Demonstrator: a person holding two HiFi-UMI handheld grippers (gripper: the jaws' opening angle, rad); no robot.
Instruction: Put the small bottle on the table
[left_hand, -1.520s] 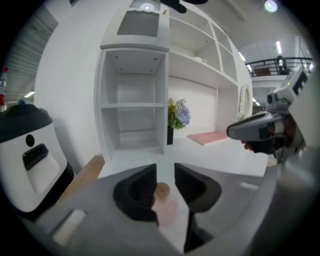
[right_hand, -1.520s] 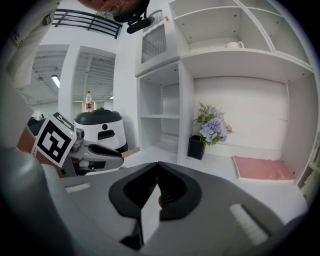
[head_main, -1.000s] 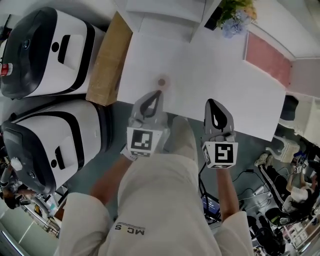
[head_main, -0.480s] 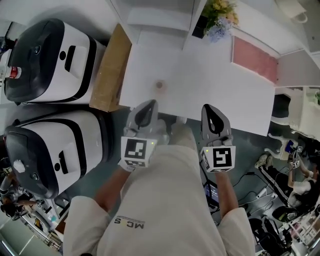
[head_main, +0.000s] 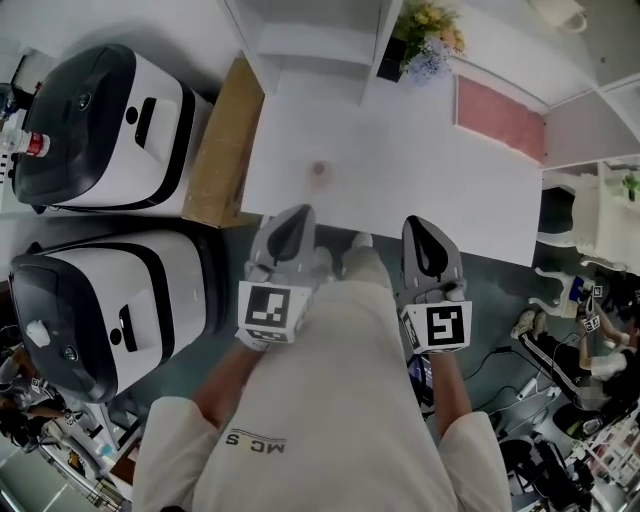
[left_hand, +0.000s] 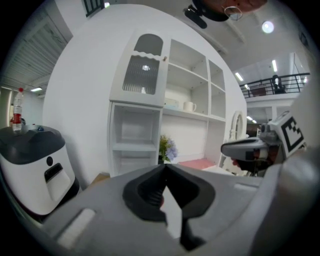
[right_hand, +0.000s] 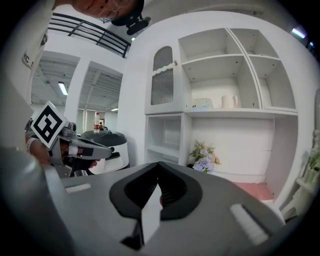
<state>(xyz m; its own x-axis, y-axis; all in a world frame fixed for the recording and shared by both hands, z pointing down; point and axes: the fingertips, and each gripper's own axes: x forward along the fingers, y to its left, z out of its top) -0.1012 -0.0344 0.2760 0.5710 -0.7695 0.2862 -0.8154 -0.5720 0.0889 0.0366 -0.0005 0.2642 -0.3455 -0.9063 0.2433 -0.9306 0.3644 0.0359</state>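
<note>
A small round brownish thing (head_main: 320, 170), which looks like the small bottle seen from above, stands alone on the white table (head_main: 420, 170) near its front left part. My left gripper (head_main: 302, 212) hovers at the table's near edge, a short way back from the bottle, with its jaws closed tip to tip and nothing between them. The right gripper (head_main: 421, 224) is level with it further right, also shut and empty. From the left gripper view (left_hand: 165, 166) the right gripper (left_hand: 249, 148) shows at the right. The right gripper view (right_hand: 159, 165) catches the left gripper (right_hand: 95, 148).
Two large white and black machines (head_main: 100, 120) (head_main: 110, 300) stand left of the table, one bearing a red-labelled bottle (head_main: 30, 145). Between them and the table lies a cardboard box (head_main: 220, 130). Flowers (head_main: 425, 45) and a pink mat (head_main: 500, 115) are at the back, before a white shelf unit (left_hand: 165, 100).
Both grippers have drawn back from over the table toward the person's body and risen, still shut. The left tip is farther from the bottle, which has stayed put.
</note>
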